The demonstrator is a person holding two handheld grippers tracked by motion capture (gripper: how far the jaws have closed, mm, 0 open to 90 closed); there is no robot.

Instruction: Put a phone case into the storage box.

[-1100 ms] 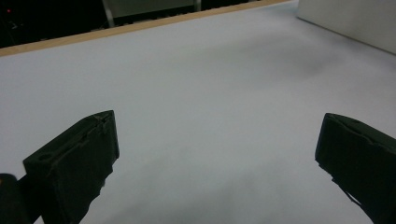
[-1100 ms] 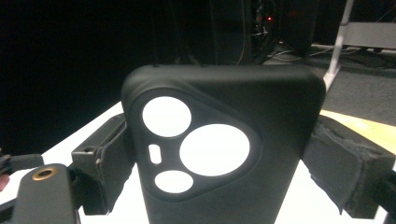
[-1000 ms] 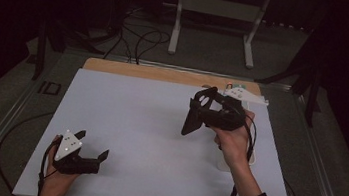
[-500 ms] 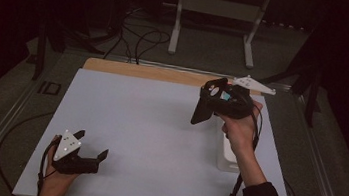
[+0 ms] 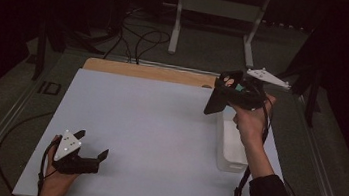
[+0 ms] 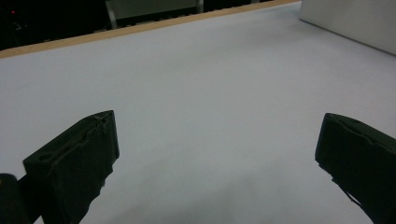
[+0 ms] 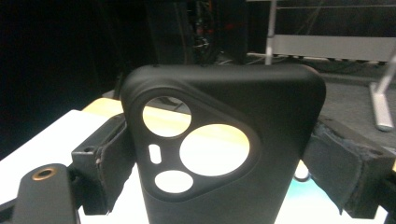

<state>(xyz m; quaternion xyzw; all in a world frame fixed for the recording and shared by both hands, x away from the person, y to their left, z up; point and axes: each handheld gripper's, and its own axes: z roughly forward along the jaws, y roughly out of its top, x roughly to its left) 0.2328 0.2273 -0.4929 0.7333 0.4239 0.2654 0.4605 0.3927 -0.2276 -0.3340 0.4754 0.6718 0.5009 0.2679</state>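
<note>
A black phone case [image 5: 216, 99] with a three-cornered camera cut-out hangs above the right side of the white table [image 5: 149, 125]. My right gripper [image 5: 226, 87] is shut on it, one pad on each long side. In the right gripper view the case [image 7: 224, 154] stands upright between the jaws, its cut-outs facing the camera. My left gripper [image 5: 92, 143] rests on the table near the front left corner, open. In the left gripper view its jaws stand wide apart over bare white surface, my left gripper [image 6: 217, 149] holding nothing.
A white open bin [image 5: 231, 145] stands on the table's right side, just below the raised hand; its wall [image 6: 355, 21] shows far off. A wooden strip [image 5: 145, 71] runs along the far edge. A metal stand [image 5: 219, 8] and cables lie beyond.
My right gripper has lifted the phone case and carried it right and farther away, uncovering the white bin. The left gripper has stayed still.
</note>
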